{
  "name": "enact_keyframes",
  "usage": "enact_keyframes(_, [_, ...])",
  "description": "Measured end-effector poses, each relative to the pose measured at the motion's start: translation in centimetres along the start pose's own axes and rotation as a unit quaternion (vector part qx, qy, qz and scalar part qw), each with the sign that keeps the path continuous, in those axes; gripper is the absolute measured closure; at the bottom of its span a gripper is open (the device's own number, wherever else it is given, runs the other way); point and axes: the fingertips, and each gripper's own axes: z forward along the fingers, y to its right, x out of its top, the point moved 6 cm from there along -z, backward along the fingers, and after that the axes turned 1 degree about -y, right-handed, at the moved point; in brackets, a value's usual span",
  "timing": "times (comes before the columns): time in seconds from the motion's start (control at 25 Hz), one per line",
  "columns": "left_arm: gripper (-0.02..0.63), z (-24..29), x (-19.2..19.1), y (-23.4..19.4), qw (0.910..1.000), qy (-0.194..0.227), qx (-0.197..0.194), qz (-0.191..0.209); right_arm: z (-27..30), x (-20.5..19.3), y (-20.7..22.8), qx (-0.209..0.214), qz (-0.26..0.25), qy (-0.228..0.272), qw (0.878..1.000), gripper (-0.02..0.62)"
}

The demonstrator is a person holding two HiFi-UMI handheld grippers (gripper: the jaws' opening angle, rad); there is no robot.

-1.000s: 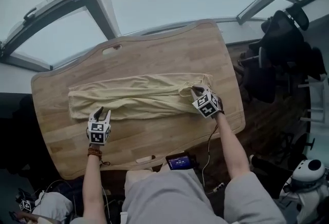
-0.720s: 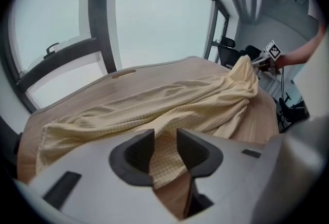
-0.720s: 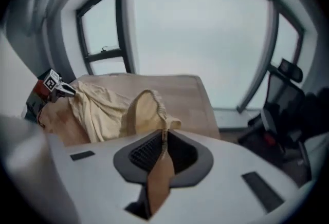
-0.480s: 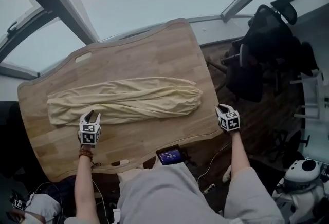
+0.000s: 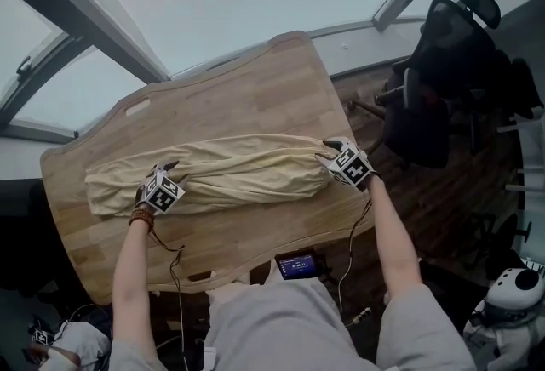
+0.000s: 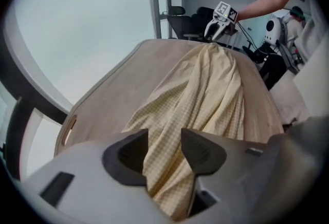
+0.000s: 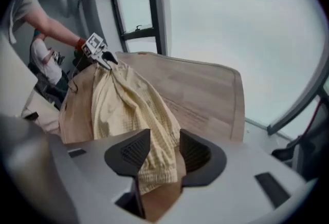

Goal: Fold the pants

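Pale yellow pants lie folded lengthwise in a long strip across the wooden table. My left gripper is over the strip's left part. Its jaws have just been opening, and cloth runs up between the pads without being pinched. My right gripper is at the strip's right end. It too has just been opening, and the hemmed edge lies loosely between its jaws. Each gripper shows at the far end of the cloth in the other's view: the right gripper and the left gripper.
A black office chair stands off the table's right end. A small screen device sits at the near edge by the person's lap. A handle slot is cut in the table's far left corner. A white object stands on the floor at the lower right.
The right gripper swung out past the table's right edge, then came back to the pants' right end with wider jaws. The left gripper moved from the bare wood onto the cloth's left part.
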Motion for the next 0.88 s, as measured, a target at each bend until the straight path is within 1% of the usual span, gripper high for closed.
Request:
enact_keyframes(0.08, [0.413, 1.0, 0.8, 0.6, 0.9998, -0.008, -0.011, 0.015, 0.3, -1.6, 0.3, 0.027, 0.046, -0.01, 0.998, 0.414])
enact_keyframes(0.12, [0.413, 1.6, 1.1, 1.0, 0.9993, -0.017, -0.016, 0.031, 0.5, -2.5, 0.3, 0.036, 0.055, -0.02, 0.998, 0.428])
enact_keyframes(0.2, [0.425, 2.8, 1.2, 1.9, 0.9952, -0.049, -0.016, 0.084, 0.8, -3.7, -0.1, 0.033, 0.043, -0.042, 0.998, 0.516])
enact_keyframes(0.24, [0.495, 3.0, 1.2, 2.3, 0.9915, -0.062, -0.006, 0.114, 0.8, -3.9, -0.3, 0.026, 0.032, -0.049, 0.998, 0.556])
enact_keyframes(0.28, [0.58, 3.0, 1.2, 2.4, 0.9885, -0.065, 0.006, 0.136, 0.6, -3.8, -0.3, 0.017, 0.022, -0.05, 0.998, 0.575])
enact_keyframes(0.32, [0.592, 2.6, 1.5, 2.2, 0.9882, -0.055, 0.019, 0.142, 0.0, -3.5, -0.2, 0.008, 0.012, -0.045, 0.999, 0.578])
enact_keyframes(0.36, [0.594, 1.8, 2.0, 1.8, 0.9906, -0.034, 0.031, 0.129, -0.9, -2.9, -0.1, 0.0, 0.004, -0.032, 0.999, 0.58])
enact_keyframes(0.44, [0.594, -0.5, 3.1, 0.0, 0.9951, 0.022, 0.052, 0.08, -2.8, -1.1, 0.4, -0.015, -0.011, 0.006, 1.0, 0.58])
enact_keyframes(0.48, [0.593, -1.8, 3.6, -1.1, 0.995, 0.045, 0.064, 0.062, -3.6, -0.2, 0.8, -0.021, -0.014, 0.025, 0.999, 0.58])
enact_keyframes(0.52, [0.594, -2.8, 3.9, -2.1, 0.9939, 0.06, 0.076, 0.052, -4.1, 0.7, 1.3, -0.027, -0.016, 0.04, 0.999, 0.58])
enact_keyframes(0.6, [0.592, -3.5, 4.4, -3.9, 0.9923, 0.064, 0.097, 0.042, -4.0, 2.0, 2.7, -0.05, -0.007, 0.055, 0.997, 0.58])
enact_keyframes(0.64, [0.589, -3.0, 4.5, -4.5, 0.9924, 0.056, 0.103, 0.035, -3.3, 2.2, 3.6, -0.074, 0.003, 0.051, 0.996, 0.578])
enact_keyframes(0.68, [0.538, -2.3, 4.4, -5.0, 0.9927, 0.044, 0.11, 0.022, -2.3, 2.2, 4.5, -0.105, 0.017, 0.039, 0.994, 0.554])
enact_keyframes(0.72, [0.464, -1.7, 4.3, -5.4, 0.9921, 0.034, 0.121, 0.003, -1.2, 2.1, 5.3, -0.136, 0.032, 0.023, 0.99, 0.502])
enact_keyframes(0.76, [0.417, -1.5, 4.0, -5.7, 0.9896, 0.033, 0.138, -0.023, -0.5, 2.2, 5.5, -0.163, 0.046, 0.013, 0.986, 0.476])
enact_keyframes(0.8, [0.414, -1.8, 3.8, -5.9, 0.9845, 0.045, 0.16, -0.057, -0.4, 2.8, 5.0, -0.184, 0.05, 0.016, 0.981, 0.471])
enact_keyframes(0.84, [0.414, -2.7, 3.6, -5.8, 0.9766, 0.067, 0.181, -0.095, -0.7, 3.6, 3.9, -0.2, 0.041, 0.031, 0.978, 0.494])
enact_keyframes(0.88, [0.416, -3.8, 3.4, -5.4, 0.9671, 0.096, 0.196, -0.131, -1.3, 4.6, 2.3, -0.208, 0.02, 0.055, 0.976, 0.527])
